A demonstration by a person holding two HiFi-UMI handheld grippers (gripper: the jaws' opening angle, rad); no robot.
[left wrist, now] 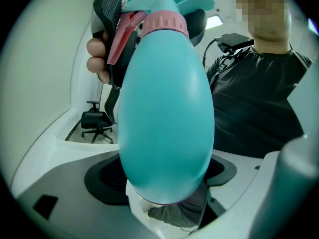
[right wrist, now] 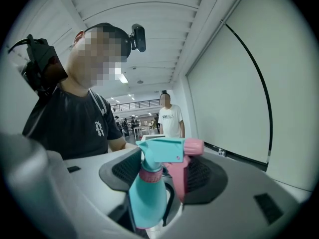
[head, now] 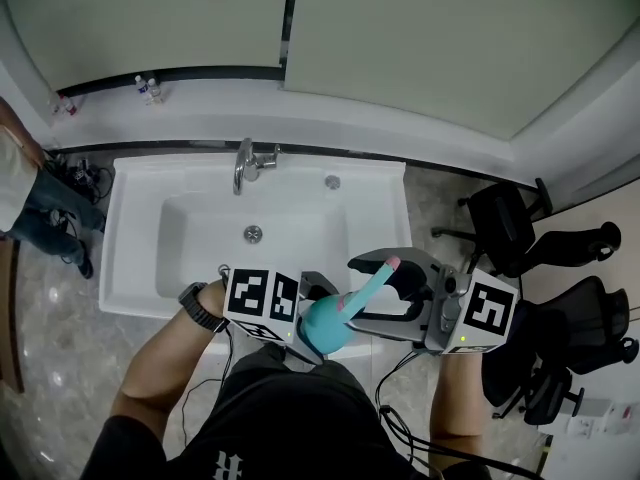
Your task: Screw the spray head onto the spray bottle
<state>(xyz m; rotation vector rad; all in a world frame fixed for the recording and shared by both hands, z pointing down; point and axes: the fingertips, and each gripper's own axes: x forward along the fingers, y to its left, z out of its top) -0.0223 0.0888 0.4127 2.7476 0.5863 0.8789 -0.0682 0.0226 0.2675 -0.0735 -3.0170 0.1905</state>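
In the head view my left gripper point(head: 320, 324) is shut on the round teal body of the spray bottle point(head: 326, 328), which points up and to the right in front of my chest. The teal spray head point(head: 372, 284), with a pink nozzle point(head: 392, 264), sits on the bottle's neck. My right gripper point(head: 374, 290) is shut on the head from both sides. In the left gripper view the bottle point(left wrist: 167, 118) fills the space between the jaws, with a pink collar point(left wrist: 165, 23) on top. In the right gripper view the spray head point(right wrist: 162, 151) and its pink trigger point(right wrist: 178, 178) sit between the pads.
A white sink point(head: 135, 238) with a chrome tap point(head: 245, 163) lies just beyond my hands. Black office chairs point(head: 560, 308) stand at the right. A person point(head: 30, 208) stands at the left edge. Small bottles point(head: 148, 89) rest on the far ledge. Cables point(head: 400, 428) hang by my legs.
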